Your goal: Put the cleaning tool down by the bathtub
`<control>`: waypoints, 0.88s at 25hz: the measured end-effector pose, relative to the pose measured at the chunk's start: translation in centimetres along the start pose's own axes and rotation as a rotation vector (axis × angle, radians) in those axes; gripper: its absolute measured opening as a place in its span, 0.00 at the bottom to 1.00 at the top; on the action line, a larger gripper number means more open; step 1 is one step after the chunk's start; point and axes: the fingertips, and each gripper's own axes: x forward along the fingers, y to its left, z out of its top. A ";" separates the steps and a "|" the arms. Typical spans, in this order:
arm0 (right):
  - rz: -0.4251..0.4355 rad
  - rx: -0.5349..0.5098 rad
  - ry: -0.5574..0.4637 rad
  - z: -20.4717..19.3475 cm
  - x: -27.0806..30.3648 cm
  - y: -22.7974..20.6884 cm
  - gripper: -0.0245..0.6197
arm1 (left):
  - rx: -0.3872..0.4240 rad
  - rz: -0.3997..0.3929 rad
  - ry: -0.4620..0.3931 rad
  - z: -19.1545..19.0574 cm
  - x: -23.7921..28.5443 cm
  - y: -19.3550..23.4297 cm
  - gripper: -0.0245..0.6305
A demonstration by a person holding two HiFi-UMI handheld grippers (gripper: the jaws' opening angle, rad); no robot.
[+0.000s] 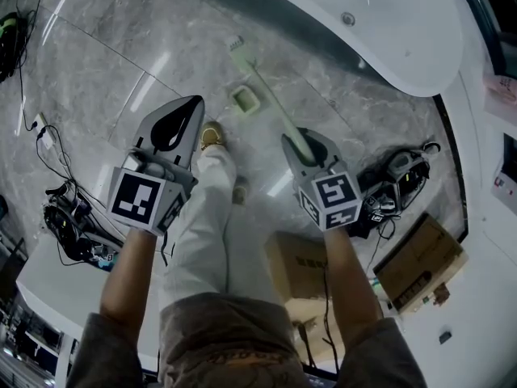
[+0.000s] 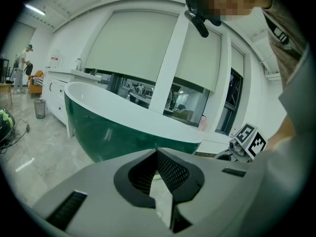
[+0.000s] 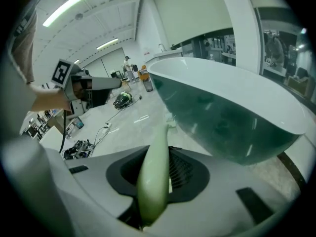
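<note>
Right gripper [image 1: 307, 141]: jaws clamped on the near end of the cleaning tool [image 1: 273, 102]. The pale green handle sits right in the jaw throat.
Left gripper [image 1: 191, 107]: jaw tips pressed together, nothing between them. It's level with the right one and well to its left, with the person's shoe [image 1: 212, 138] on the floor between the two.
From the clamp the tool runs far and slightly left, straight out past the jaw tips, ending in its head [image 1: 236, 48] over the grey marble floor [image 1: 121, 63]. Can't tell if the head touches the floor.
Small pale-green square holder [image 1: 246, 99] on the floor just left of the handle's mid-length.
Bathtub [image 1: 404, 47], white rim and green outside, is far right. The tool head is near its base, not touching it.
</note>
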 end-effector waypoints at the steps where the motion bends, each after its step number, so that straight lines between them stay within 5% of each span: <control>1: -0.001 -0.004 0.015 -0.6 0.7 -0.2 0.19 | 0.001 0.000 0.002 -0.1 0.1 0.1 0.04; 22: -0.011 0.046 0.368 -13.3 13.3 -2.4 0.19 | -0.014 0.015 0.049 -3.7 0.0 1.9 0.04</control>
